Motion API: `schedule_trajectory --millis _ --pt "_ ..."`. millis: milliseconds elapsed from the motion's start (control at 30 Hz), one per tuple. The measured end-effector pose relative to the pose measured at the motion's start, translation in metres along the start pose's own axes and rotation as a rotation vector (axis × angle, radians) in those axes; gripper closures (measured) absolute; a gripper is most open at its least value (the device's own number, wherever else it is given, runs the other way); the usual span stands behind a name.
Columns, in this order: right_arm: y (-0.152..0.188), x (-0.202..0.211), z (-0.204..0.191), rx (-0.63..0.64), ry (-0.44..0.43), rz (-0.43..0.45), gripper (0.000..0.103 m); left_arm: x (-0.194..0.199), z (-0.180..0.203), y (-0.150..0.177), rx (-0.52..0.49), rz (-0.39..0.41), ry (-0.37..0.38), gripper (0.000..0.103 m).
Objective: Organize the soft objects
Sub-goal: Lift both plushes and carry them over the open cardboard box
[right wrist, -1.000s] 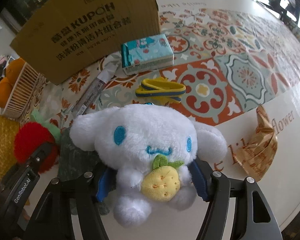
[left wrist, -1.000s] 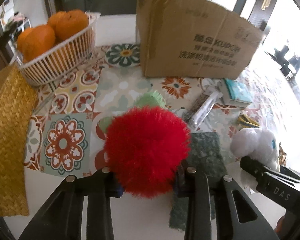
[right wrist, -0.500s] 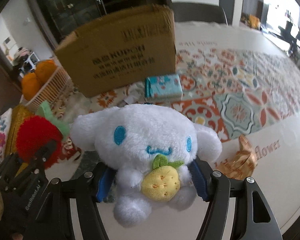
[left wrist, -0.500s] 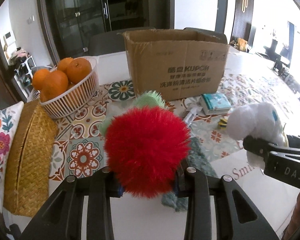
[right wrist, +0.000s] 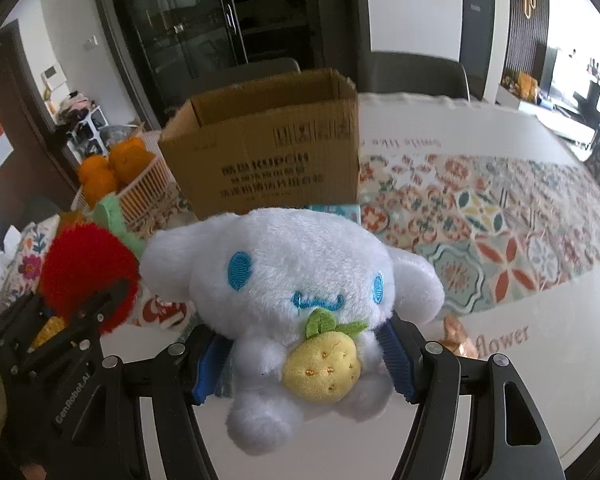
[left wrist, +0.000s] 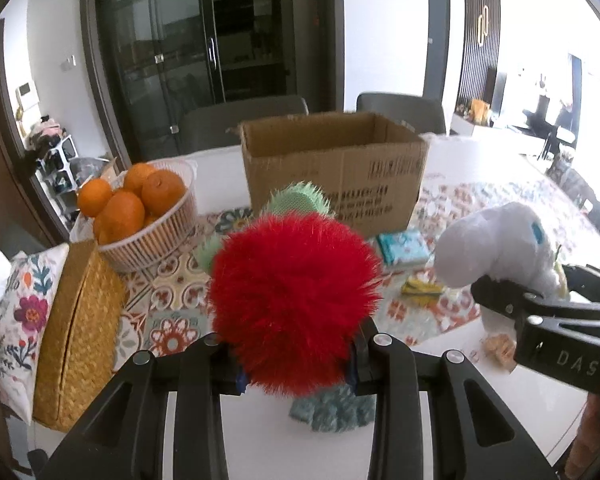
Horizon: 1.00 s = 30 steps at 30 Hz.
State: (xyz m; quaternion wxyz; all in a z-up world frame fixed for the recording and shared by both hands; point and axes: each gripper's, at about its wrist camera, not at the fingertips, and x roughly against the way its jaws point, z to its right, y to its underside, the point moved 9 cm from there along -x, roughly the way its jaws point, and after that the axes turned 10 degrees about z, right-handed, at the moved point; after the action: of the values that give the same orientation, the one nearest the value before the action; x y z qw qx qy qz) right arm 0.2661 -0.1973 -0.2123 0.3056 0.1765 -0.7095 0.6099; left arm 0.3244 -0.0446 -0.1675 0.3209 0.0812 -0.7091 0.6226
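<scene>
— While we look through the left wrist view, our left gripper (left wrist: 296, 360) clamps the red pompom (left wrist: 294, 300) at lower centre; the cardboard box (left wrist: 334, 168) sits open above it, the orange basket (left wrist: 150, 220) at left.

— Through the right wrist view, our right gripper (right wrist: 304, 364) squeezes the white plush dog (right wrist: 296, 292) at centre frame, box (right wrist: 268, 160) above, pompom (right wrist: 88, 276) at left.

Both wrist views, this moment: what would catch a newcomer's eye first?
A fluffy red pompom toy fills the left view, clamped in the left gripper. The right view is dominated by a white plush dog hugging a yellow strawberry, squeezed in the right gripper. Behind both stands an open cardboard box on the tiled tablecloth.
</scene>
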Motion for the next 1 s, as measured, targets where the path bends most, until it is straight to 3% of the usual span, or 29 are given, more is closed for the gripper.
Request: schedule_trajectory --millis 533,800,1000 --pt "-0.083 0.013 -0.007 0.049 -0.085 0.155 0.035 -0.015 0.005 -0.079 0.047 0.07 0.029 0.069" --pt "-0.13 -0.011 -0.009 0.035 -0.14 0.151 0.035 -0.042 -0.003 -0.121 0.052 0.071 0.019 0.069" --pt "-0.167 -0.042 -0.011 0.034 -0.168 0.098 0.035 -0.072 -0.007 -0.151 0.055 0.044 0.021 0.069"
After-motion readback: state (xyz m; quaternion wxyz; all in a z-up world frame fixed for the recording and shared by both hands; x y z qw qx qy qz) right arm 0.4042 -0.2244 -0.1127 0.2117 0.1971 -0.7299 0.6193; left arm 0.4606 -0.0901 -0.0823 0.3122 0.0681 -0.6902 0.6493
